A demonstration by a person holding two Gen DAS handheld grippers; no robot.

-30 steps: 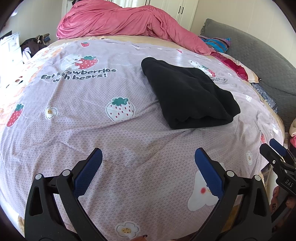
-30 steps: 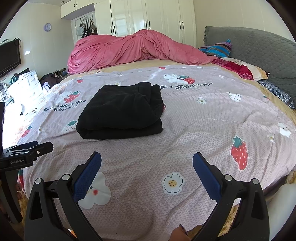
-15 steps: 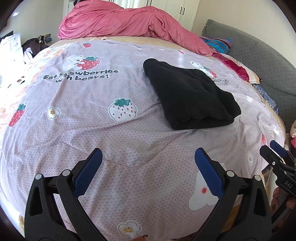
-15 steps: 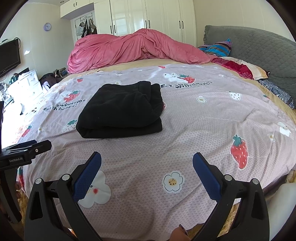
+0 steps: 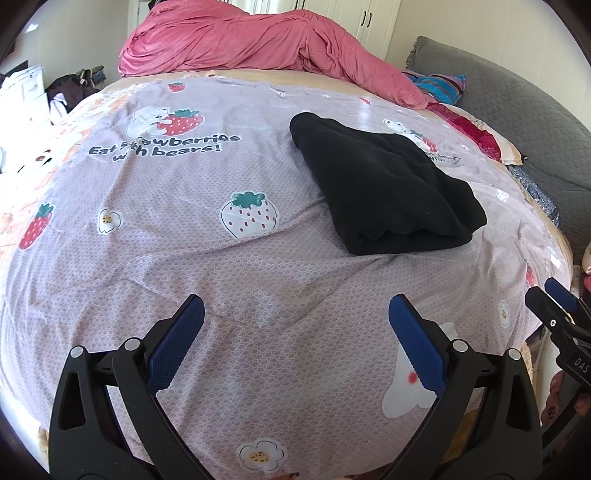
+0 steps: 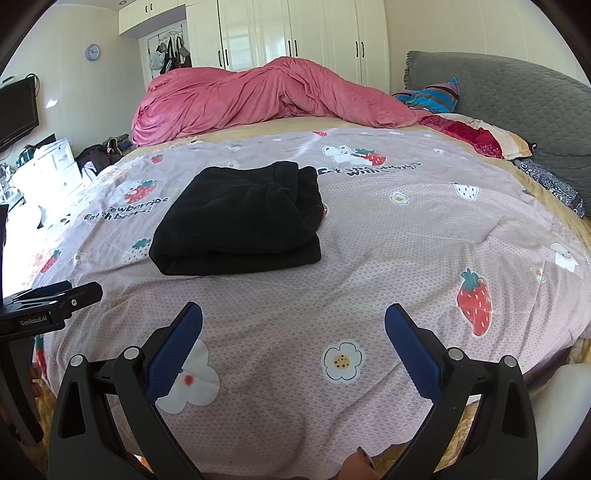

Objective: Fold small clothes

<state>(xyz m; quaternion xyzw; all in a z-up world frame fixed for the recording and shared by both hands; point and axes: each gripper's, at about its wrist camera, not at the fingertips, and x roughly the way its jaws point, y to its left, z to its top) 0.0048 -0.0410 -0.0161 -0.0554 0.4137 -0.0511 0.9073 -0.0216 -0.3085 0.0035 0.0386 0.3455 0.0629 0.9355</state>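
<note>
Black garment [image 5: 384, 192] lies folded into a thick rectangular bundle on the bed sheet [image 5: 184, 258], near mid-bed, fold edge facing the cameras. Nothing touches it.

Left gripper [image 5: 295, 332]: blue-padded fingers spread wide, nothing between them, held over bare sheet at the near edge of the bed. Garment is ahead and to its right, well apart.

Right gripper [image 6: 293, 334]: same state, fingers wide apart and empty, over the sheet near a printed flower [image 6: 341, 360]. Garment [image 6: 240, 221] is ahead and to its left, well apart.

Each gripper shows in the other's view: right one at the far right edge of the left view [image 5: 557, 314], left one at the left edge of the right view [image 6: 51, 299]. From those side angles finger spacing is hard to read, so the state comes from each gripper's own camera.

Sheet is pale lilac with strawberries, flowers, bears and the text "Eat strawberries with bears!". Mild creases in front of the garment.

Far side of the bed: a bunched pink duvet [image 6: 266, 96]. Right side: grey headboard [image 6: 498, 88], striped pillow [image 6: 436, 98], red patterned pillow [image 6: 476, 136].

Room behind: white wardrobes [image 6: 295, 33], wall clock [image 6: 92, 51], TV [image 6: 16, 110] on the left wall
</note>
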